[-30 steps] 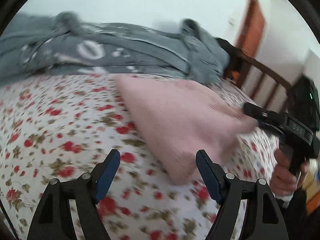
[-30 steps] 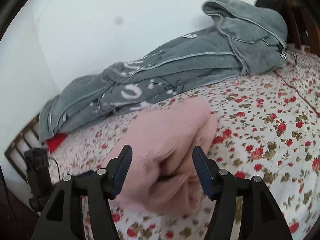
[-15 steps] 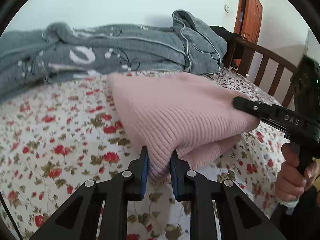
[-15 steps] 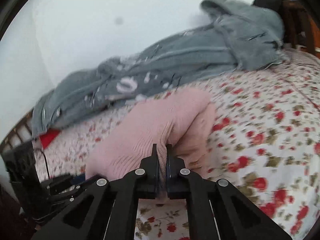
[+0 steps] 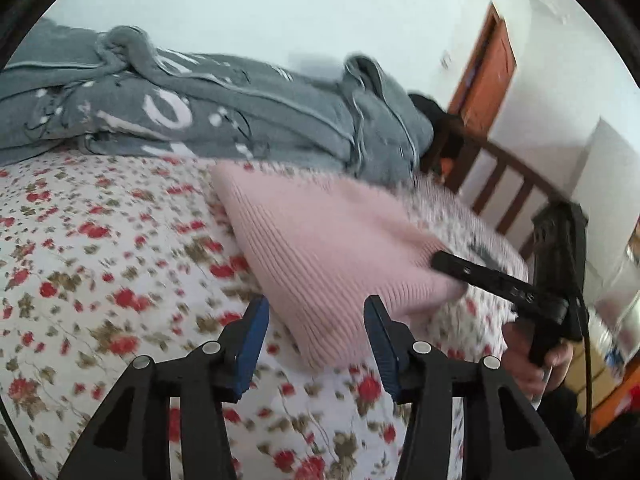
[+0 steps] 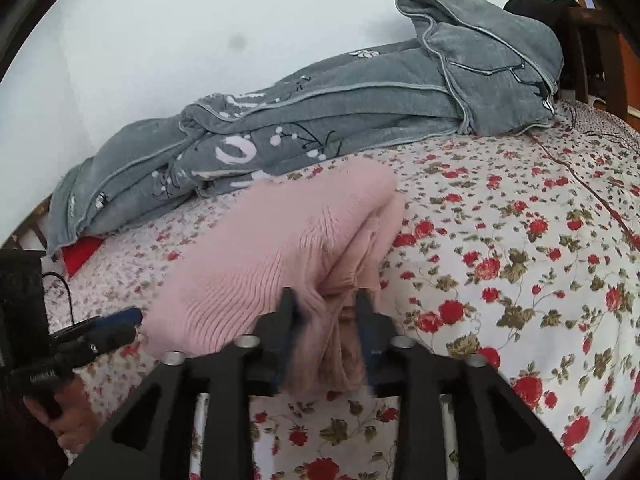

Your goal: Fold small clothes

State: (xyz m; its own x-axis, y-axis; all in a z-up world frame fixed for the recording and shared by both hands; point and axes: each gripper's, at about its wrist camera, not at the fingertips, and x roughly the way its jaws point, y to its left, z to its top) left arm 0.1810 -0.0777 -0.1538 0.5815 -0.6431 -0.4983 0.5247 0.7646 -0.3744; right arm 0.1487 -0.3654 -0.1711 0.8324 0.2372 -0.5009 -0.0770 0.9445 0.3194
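Pink knit (image 5: pixel 320 256) folded, centre frame on floral sheet (image 5: pixel 100 272). My left claw (image 5: pixel 316 336) just opening, jaws apart, corner loose between. Right claw (image 6: pixel 326 330) opening too, knit bunched between; contact unclear. Risk: fibres snag on pad, withdrawal drags fold open.

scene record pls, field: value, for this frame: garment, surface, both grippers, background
garment: pink ribbed knit, folded, lying on the bed
surface: floral bedsheet, red roses on white
left gripper: jaws just been opening, apart, a corner of the knit between them, pads not pressing
right gripper: jaws just been opening, folded edge of the knit between them; contact blurred
background: grey blanket bunched along the wall; wooden bed rail; brown door
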